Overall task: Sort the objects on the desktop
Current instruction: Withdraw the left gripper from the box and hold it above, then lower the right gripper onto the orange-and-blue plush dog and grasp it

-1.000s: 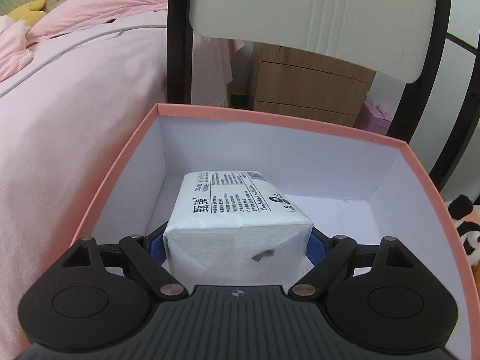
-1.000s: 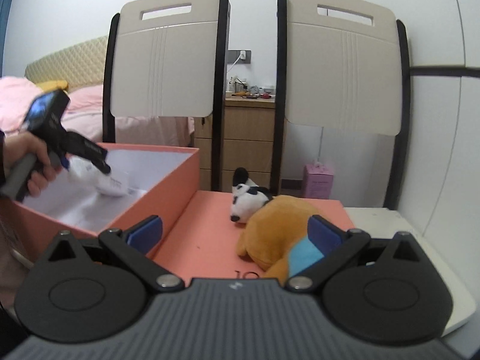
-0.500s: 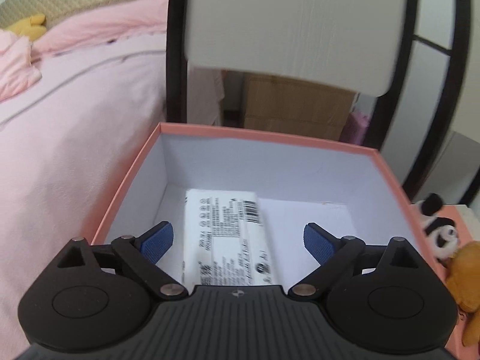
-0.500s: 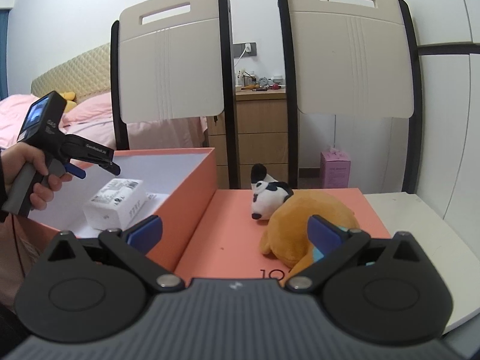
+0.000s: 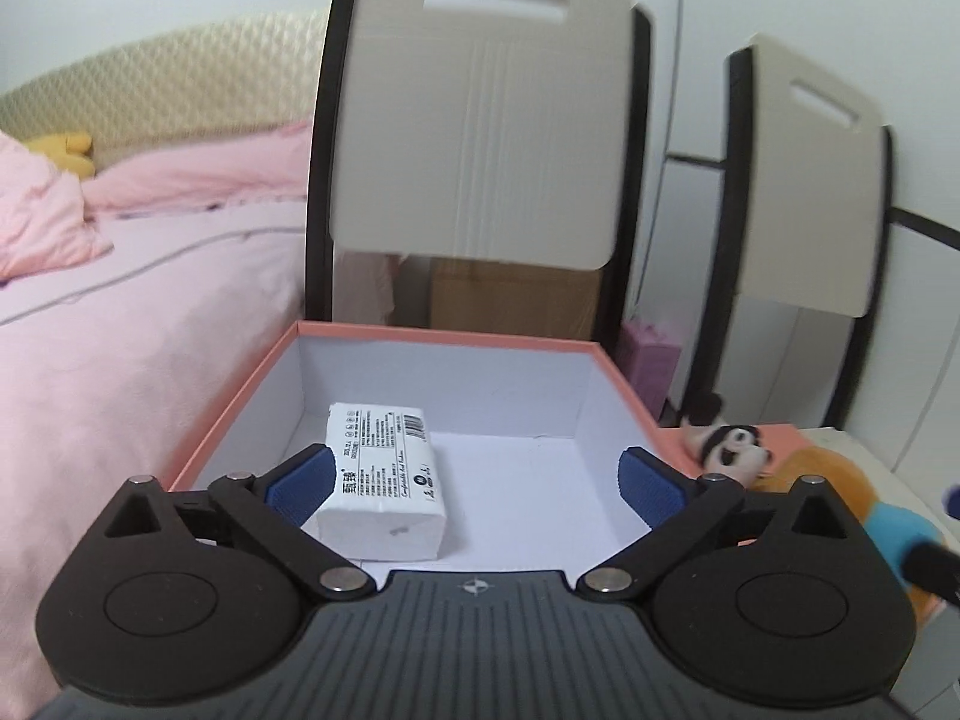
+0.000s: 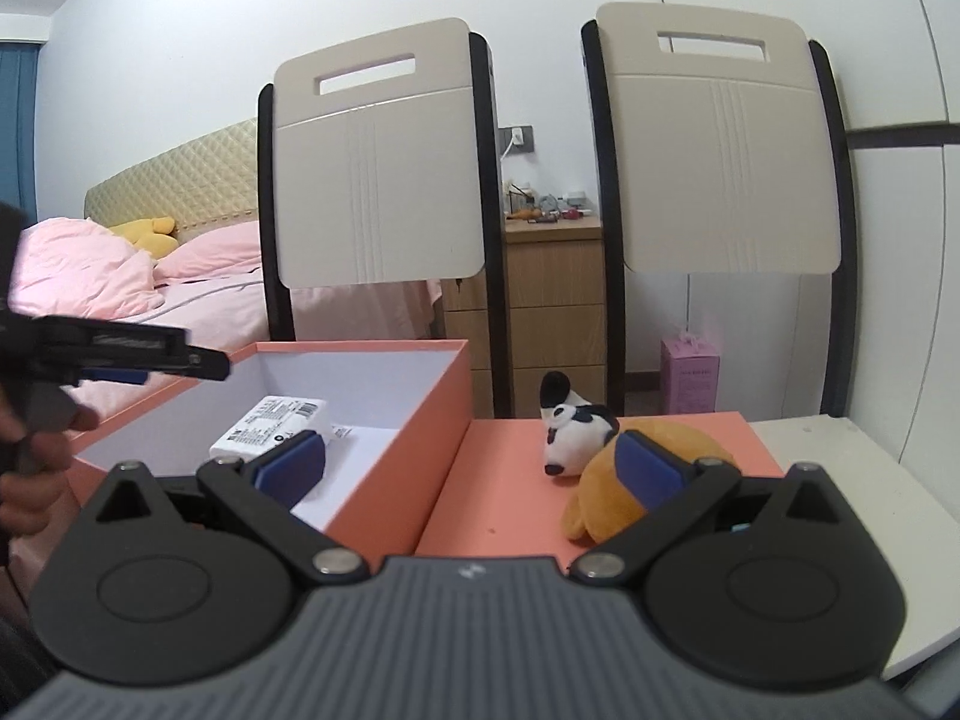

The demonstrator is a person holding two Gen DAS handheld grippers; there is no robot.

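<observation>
A white tissue pack lies on the floor of the open orange box, toward its left side; it also shows in the right wrist view. My left gripper is open and empty, raised above the box's near edge. In the right wrist view it hovers over the box's left side. My right gripper is open and empty. It faces the orange lid, where a panda plush and an orange plush lie.
Two white chair backs stand behind the box. A pink bed is to the left. A wooden drawer unit and a pink carton stand behind. A white tabletop extends right of the lid.
My left gripper opened and let go of the tissue pack, which now lies in the box. It then lifted and pulled back. My right gripper rose slightly, staying open.
</observation>
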